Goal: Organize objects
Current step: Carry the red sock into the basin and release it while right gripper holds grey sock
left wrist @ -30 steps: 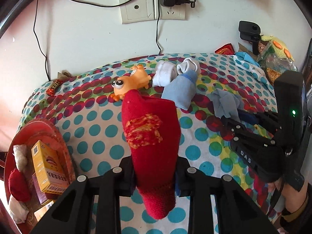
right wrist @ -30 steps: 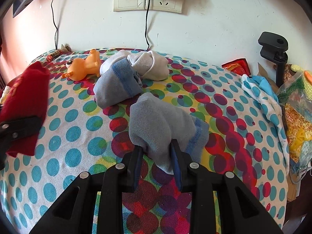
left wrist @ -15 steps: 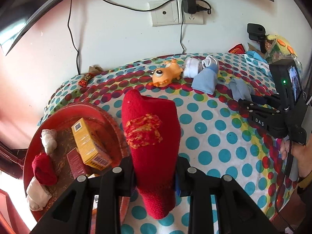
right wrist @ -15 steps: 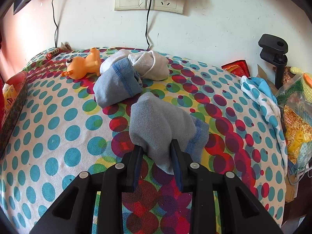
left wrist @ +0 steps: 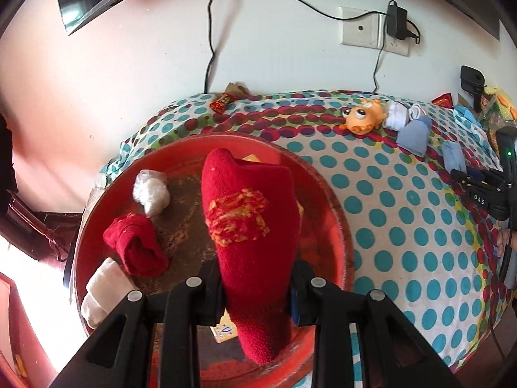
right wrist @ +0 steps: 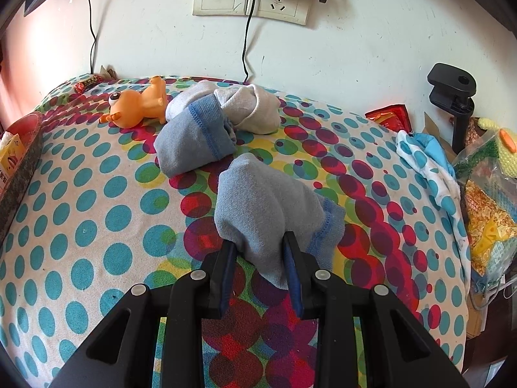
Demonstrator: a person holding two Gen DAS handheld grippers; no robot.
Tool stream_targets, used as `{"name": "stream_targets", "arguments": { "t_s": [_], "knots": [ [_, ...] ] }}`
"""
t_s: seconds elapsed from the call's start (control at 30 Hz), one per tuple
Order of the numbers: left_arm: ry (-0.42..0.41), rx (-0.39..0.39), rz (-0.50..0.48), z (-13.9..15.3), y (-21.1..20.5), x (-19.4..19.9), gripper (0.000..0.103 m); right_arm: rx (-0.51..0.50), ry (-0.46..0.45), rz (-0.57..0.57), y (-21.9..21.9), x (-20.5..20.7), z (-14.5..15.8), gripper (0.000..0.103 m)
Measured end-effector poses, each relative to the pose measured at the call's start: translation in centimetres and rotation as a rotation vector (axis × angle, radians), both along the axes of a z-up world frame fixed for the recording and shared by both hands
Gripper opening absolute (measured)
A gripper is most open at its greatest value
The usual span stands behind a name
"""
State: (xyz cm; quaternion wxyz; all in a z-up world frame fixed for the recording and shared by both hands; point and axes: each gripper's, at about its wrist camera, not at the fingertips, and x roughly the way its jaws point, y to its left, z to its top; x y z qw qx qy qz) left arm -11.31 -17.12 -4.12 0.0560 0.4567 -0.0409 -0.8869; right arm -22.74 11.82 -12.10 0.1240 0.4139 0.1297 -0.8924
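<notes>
- Your left gripper point(left wrist: 257, 294) pinches a fuzzy red knit sock point(left wrist: 250, 226) with a gold patch, held over the round red tray point(left wrist: 342, 226).
- In that tray, at nine o'clock from the sock, lie a rolled red sock point(left wrist: 137, 249), a crumpled white bundle point(left wrist: 152, 187) and a folded white sock point(left wrist: 103, 287).
- Your right gripper point(right wrist: 260, 271) clamps a soft grey sock point(right wrist: 265, 207) on the polka-dot cloth point(right wrist: 97, 226).
- At eleven o'clock from it sit a blue-banded sock roll point(right wrist: 194, 139) and a glossy orange toy point(right wrist: 135, 110).

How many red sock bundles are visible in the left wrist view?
2: one red sock clamped in the left gripper above the red tray; one rolled red sock lying in the tray's left side. Others may be hidden beneath.
</notes>
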Motion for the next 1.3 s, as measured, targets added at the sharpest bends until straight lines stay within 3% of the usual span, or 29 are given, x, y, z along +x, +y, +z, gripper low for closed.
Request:
{"name": "stream_targets", "arguments": {
  "t_s": [0.67,1.1,1.3],
  "knots": [
    [-0.061,0.043,0.157,-4.4,-9.9,-0.7,0.029,0.033,0.013,0.003,-0.6,0.2,0.2,0.028],
    [-0.053,0.053,0.163,-5.2,-12.1,-1.5,0.031,0.043,0.018,0.004,-1.0,0.5,0.2,0.028],
    [-0.064,0.073,0.123,-5.0,-11.8,-0.9,0.042,0.066,0.027,0.006,-1.0,0.4,0.2,0.028]
  ]
}}
